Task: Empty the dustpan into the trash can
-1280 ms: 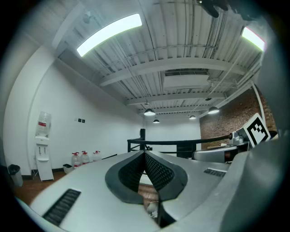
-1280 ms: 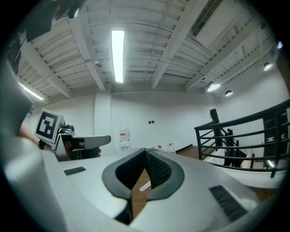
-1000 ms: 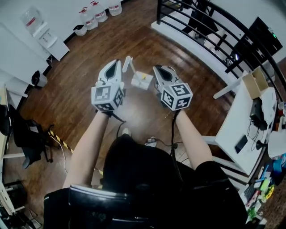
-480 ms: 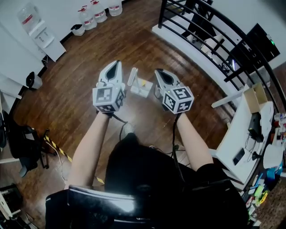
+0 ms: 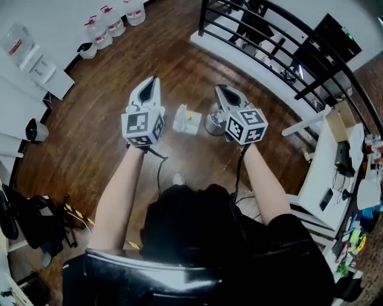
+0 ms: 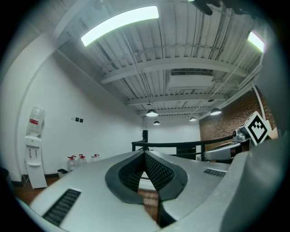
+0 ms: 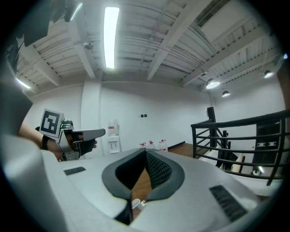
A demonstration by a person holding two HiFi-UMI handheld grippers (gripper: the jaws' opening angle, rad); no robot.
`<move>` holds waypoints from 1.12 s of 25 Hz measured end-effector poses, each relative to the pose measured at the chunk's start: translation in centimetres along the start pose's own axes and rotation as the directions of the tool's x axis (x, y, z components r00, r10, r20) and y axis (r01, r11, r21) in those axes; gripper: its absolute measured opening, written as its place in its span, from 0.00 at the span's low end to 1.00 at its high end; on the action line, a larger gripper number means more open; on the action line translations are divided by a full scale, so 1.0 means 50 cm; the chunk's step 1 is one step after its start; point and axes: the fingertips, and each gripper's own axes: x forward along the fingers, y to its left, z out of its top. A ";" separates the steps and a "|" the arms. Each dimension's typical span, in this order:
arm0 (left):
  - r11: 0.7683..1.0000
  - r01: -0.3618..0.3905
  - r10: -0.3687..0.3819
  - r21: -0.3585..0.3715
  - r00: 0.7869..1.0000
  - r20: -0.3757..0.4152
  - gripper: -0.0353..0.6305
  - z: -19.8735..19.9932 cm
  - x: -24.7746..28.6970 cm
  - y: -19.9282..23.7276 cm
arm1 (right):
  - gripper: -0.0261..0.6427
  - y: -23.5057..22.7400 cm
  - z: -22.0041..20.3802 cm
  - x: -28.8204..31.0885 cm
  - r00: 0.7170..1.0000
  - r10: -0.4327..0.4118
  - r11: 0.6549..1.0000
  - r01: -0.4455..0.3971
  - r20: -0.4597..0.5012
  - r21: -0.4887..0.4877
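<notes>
In the head view a white dustpan (image 5: 187, 119) lies on the wood floor between my two grippers. A round silvery trash can (image 5: 213, 123) stands just right of it, partly hidden behind my right gripper (image 5: 219, 89). My left gripper (image 5: 152, 80) is held out to the left of the dustpan. Both are high above the floor, shut and holding nothing. The left gripper view looks level across the room, with its jaws (image 6: 145, 153) together. Through the closed right jaws (image 7: 145, 152) a sliver of the white dustpan (image 7: 136, 204) shows on the floor.
Water bottles (image 5: 111, 18) and a dispenser (image 5: 25, 49) line the far left wall. A black railing (image 5: 269, 42) runs along the back right. A white desk (image 5: 328, 160) with clutter stands at the right, and a dark chair (image 5: 36, 222) at the left. Cables trail by my feet.
The person has walked forward with both shut grippers held out. The dustpan now lies nearer, and the trash can has come into sight beside the right gripper.
</notes>
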 end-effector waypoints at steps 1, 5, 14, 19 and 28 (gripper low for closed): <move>1.000 0.004 -0.004 0.000 1.000 -0.001 0.06 -0.002 0.009 0.006 | 0.05 -0.005 0.001 0.009 1.000 -0.006 1.000 0.006 -0.004 -0.001; 1.000 0.027 -0.026 0.006 0.999 -0.020 0.06 -0.020 0.035 0.016 | 0.05 -0.014 -0.014 0.035 0.999 -0.009 1.000 0.009 -0.035 0.000; 0.997 -0.050 0.058 0.055 0.985 -0.164 0.06 -0.171 0.031 0.061 | 0.15 -0.044 -0.185 0.072 0.968 0.100 0.989 -0.070 -0.231 0.133; 0.990 -0.125 0.135 0.061 0.969 -0.206 0.06 -0.205 0.001 0.089 | 0.24 -0.020 -0.316 0.113 0.917 0.217 0.954 -0.127 -0.335 0.270; 0.968 -0.244 0.252 0.061 0.946 -0.203 0.06 -0.185 -0.021 0.120 | 0.50 0.082 -0.533 0.200 0.801 0.393 0.833 -0.103 -0.451 0.544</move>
